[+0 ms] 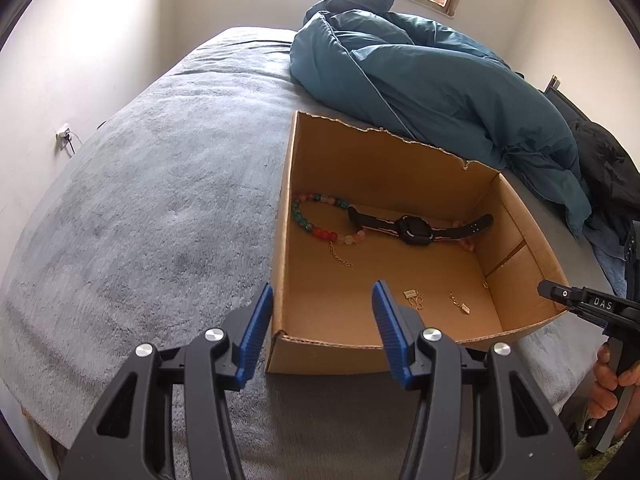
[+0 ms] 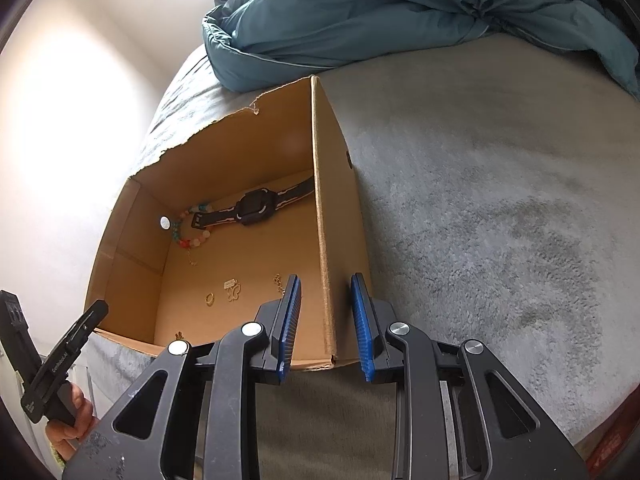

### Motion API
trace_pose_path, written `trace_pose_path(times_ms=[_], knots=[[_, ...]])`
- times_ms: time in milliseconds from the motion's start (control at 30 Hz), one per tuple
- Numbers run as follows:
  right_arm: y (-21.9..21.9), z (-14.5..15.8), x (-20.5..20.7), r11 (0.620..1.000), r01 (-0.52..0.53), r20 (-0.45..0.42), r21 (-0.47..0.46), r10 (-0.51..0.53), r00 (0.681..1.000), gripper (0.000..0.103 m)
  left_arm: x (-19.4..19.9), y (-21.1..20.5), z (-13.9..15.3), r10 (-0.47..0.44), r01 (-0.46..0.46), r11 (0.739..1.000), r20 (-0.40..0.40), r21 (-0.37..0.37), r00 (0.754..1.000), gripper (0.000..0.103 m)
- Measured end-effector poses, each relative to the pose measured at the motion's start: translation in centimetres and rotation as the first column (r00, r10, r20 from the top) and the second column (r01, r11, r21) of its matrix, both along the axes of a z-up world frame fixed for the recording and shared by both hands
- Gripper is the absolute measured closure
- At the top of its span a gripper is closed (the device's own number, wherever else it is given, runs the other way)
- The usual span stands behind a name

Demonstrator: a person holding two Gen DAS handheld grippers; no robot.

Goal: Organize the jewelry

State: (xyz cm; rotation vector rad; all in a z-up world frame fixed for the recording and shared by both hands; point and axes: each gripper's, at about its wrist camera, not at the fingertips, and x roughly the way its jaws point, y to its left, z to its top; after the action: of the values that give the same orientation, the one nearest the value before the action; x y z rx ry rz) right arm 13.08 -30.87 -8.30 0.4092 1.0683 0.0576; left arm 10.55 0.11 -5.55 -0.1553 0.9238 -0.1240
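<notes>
An open cardboard box [image 1: 516,248] sits on a grey bed. Inside lie a coloured bead bracelet [image 1: 316,224], a black watch [image 1: 416,230] and small gold pieces: a butterfly charm [image 2: 233,292], a ring [image 2: 209,299] and short chains [image 1: 460,304]. My left gripper [image 1: 322,286] is open, its blue pads astride the box's left wall near the front corner without touching it. My right gripper [image 2: 326,277] is also open, astride the box's right wall [image 2: 324,240], pads clear of the cardboard. Neither holds anything.
A crumpled teal duvet [image 1: 440,80] is piled right behind the box. The grey bedcover [image 2: 500,200] stretches out on both sides. Dark clothing [image 1: 604,168] lies at the far right. A hand [image 1: 608,380] holds the right gripper's handle.
</notes>
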Motion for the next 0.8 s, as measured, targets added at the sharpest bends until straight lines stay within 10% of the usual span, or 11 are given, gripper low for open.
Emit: trace_pose_path(times_ms=[800], knots=[[-0.7, 0.1, -0.5, 1.000, 0.002, 0.001, 0.011, -0.002, 1.000, 0.077, -1.1, 0.5, 0.1, -0.042, 0.042, 0.999, -0.006, -0.007, 0.999, 0.054]])
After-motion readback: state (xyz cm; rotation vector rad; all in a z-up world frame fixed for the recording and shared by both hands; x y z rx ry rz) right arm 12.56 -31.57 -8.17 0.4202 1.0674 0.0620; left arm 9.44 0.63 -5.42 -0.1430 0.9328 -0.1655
